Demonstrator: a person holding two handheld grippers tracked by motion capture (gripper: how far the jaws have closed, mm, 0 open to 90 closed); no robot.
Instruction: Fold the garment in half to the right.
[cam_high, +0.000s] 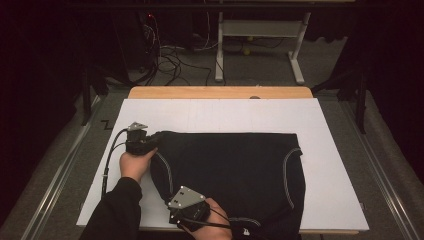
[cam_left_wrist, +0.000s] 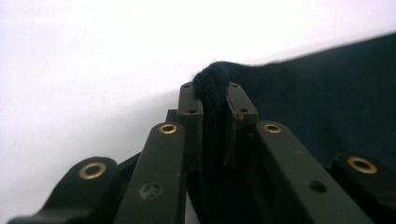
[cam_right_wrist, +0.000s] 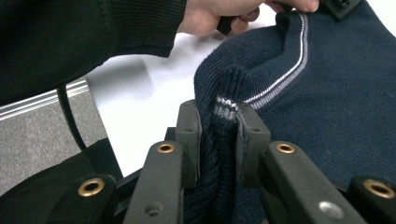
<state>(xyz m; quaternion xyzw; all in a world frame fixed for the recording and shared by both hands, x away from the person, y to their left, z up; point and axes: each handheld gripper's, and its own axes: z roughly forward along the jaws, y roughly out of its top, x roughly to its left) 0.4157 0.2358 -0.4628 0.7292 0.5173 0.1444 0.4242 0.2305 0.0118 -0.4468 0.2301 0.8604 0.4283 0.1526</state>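
White board (cam_high: 330, 165) lies flat; your left gripper (cam_left_wrist: 214, 100) and right gripper (cam_right_wrist: 219, 135) both pinch the sweater (cam_high: 235, 165) (knit bunched); lift evenly.

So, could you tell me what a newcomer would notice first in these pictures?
A dark navy knitted garment with pale stripe trim lies spread over the white board, covering its near middle. The left gripper is clamped on the garment's far left corner, and the right gripper pinches its ribbed, striped edge at the board's near side.
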